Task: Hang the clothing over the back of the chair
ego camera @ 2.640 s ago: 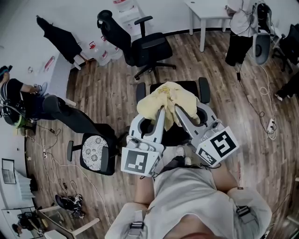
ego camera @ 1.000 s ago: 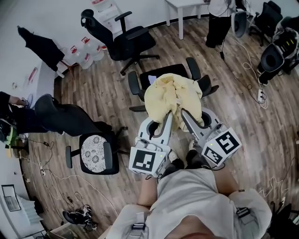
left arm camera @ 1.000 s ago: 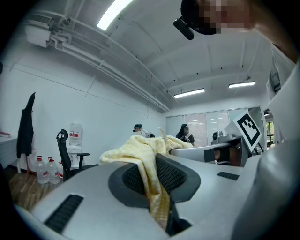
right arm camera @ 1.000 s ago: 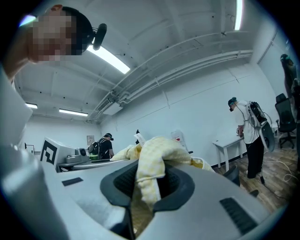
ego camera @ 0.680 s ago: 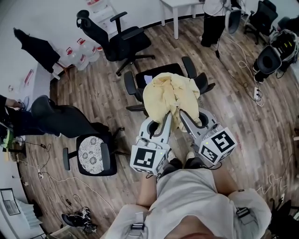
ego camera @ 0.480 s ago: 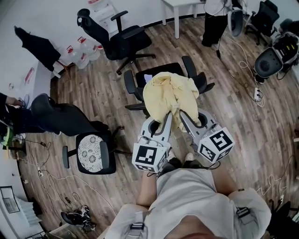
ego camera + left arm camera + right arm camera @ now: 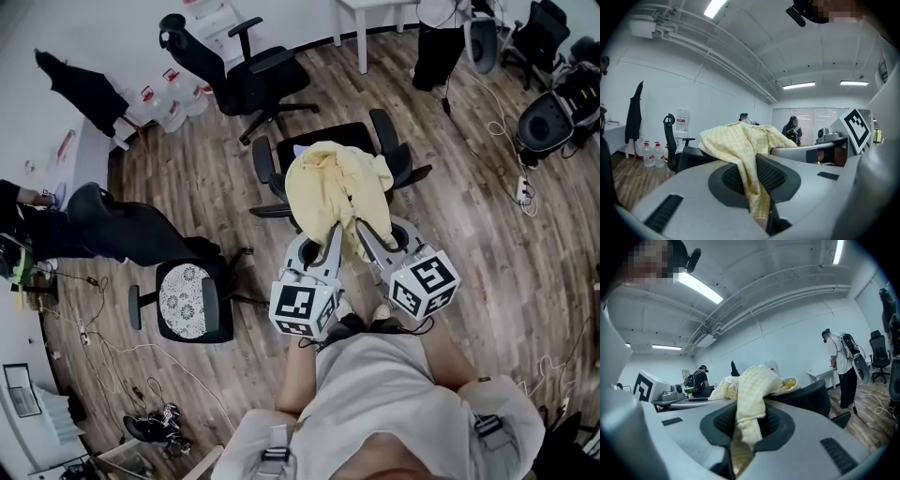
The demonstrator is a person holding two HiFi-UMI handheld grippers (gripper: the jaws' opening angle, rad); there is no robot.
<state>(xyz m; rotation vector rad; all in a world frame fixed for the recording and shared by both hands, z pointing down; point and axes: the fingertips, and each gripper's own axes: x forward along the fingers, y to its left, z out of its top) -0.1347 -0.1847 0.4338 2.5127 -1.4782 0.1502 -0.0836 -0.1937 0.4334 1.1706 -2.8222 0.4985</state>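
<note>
A pale yellow checked garment (image 7: 330, 187) lies bunched over the top of a black office chair (image 7: 314, 141), whose back faces me. My left gripper (image 7: 335, 231) is shut on the garment's near edge, and my right gripper (image 7: 359, 225) is shut on the same edge just beside it. In the left gripper view the garment (image 7: 740, 140) runs from the chair back (image 7: 693, 158) down into the left gripper (image 7: 760, 208). The right gripper view shows the garment (image 7: 752, 397) hanging into the right gripper (image 7: 740, 446), with the chair back (image 7: 806, 397) behind it.
A second black office chair (image 7: 248, 75) stands at the back left. A chair with a patterned seat (image 7: 183, 300) is at my left. Water bottles (image 7: 178, 103) line the wall. A person (image 7: 441, 37) stands by a white table (image 7: 375, 9). Cables (image 7: 520, 192) cross the floor at right.
Both grippers and the garment have come down a little over the chair back. The grip on the fabric looks the same.
</note>
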